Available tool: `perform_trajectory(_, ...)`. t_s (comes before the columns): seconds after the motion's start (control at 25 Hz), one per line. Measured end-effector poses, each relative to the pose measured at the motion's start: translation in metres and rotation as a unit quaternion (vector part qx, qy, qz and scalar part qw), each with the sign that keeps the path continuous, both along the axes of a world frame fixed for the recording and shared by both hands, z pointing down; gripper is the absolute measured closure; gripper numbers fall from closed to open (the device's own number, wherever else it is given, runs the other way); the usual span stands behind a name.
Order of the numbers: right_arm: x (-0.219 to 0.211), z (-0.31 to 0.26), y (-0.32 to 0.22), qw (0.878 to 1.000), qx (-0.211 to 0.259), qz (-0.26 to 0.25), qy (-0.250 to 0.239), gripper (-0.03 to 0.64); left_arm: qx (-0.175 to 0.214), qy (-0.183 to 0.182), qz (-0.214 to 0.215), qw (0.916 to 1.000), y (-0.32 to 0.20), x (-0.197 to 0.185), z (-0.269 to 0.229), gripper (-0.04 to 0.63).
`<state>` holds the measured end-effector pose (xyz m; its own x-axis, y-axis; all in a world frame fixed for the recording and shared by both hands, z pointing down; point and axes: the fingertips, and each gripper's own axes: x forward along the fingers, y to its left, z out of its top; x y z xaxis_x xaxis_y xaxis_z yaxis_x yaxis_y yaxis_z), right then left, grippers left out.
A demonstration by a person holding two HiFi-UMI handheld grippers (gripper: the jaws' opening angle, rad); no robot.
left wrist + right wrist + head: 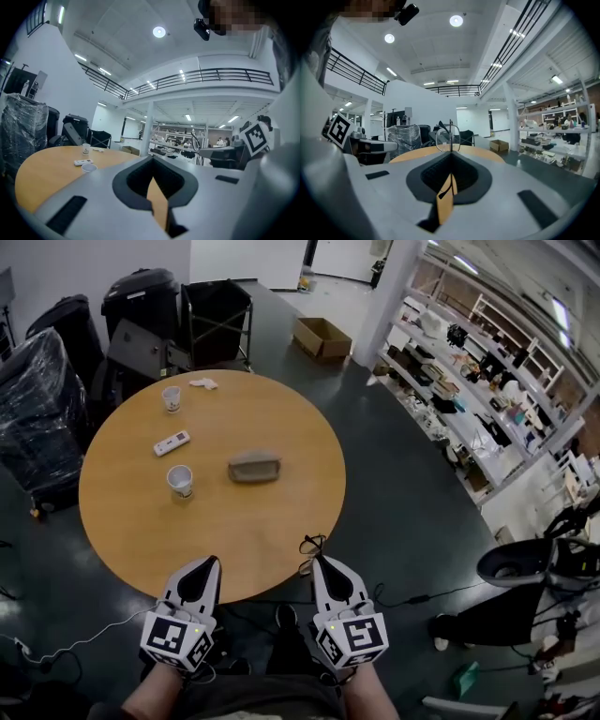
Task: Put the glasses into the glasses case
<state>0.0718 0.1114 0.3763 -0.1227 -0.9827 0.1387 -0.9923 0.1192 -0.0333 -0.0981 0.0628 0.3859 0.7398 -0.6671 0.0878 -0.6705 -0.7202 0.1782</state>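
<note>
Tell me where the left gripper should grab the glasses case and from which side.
Probably across its short width, near its left end, coming down from above. The glasses case lies flat on the table, long axis left to right, so the narrow span suits the jaws. The left gripper is shut and must open first.

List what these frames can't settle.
- glasses case: too small in the head view to tell open or shut; hidden behind the jaws in both gripper views.
- glasses: right gripper clamps them; clamped part hidden between the jaws, tiny in the head view.
- remote: buttons too small, head view.
</note>
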Motion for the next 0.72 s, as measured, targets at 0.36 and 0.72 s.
perform_trajectory(0.36,0.060,0.000,-0.102,0.997,-0.012,-0.074,-0.009,0.629,0.005,-0.023,-0.066,0.9975,-0.077,0.066,0.005,0.590)
perform_trajectory(0.72,0.102,0.014,-0.156,0.990,-0.034,-0.134,-0.007,0.629,0.005,-0.052,-0.125,0.9908,-0.122,0.109,0.008,0.590)
